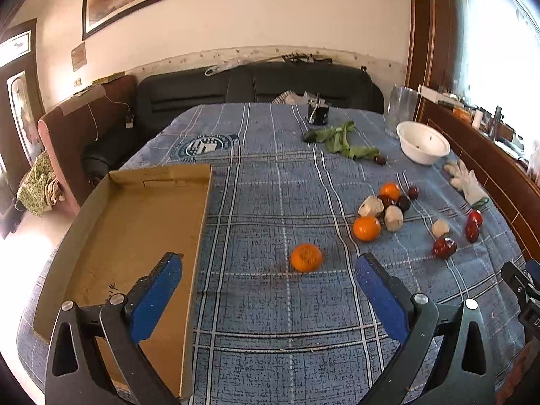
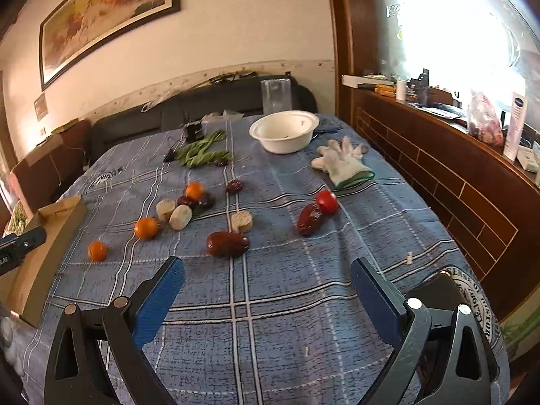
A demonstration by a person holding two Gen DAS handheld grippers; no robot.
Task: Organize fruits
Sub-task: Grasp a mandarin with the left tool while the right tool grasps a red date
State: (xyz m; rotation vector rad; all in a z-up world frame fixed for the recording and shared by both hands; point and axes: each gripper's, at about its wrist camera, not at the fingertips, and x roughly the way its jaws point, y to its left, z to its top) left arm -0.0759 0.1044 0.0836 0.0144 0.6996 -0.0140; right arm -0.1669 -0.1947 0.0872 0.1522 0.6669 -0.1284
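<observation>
Grippers first: the left gripper (image 1: 270, 263) and right gripper (image 2: 268, 268) both hang with jaws wide apart, holding nothing, above the blue checked cloth (image 1: 287, 320). Left lies an open cardboard tray (image 1: 135, 222). One orange (image 1: 306, 258) sits alone just beyond the left gripper. Farther right, two oranges (image 1: 366, 228), dates (image 2: 227, 243) and a tomato (image 2: 326, 201) lie scattered. Farthest, a white bowl (image 2: 284, 131).

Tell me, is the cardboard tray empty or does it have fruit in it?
Empty: the cardboard tray shows only bare floor.
</observation>
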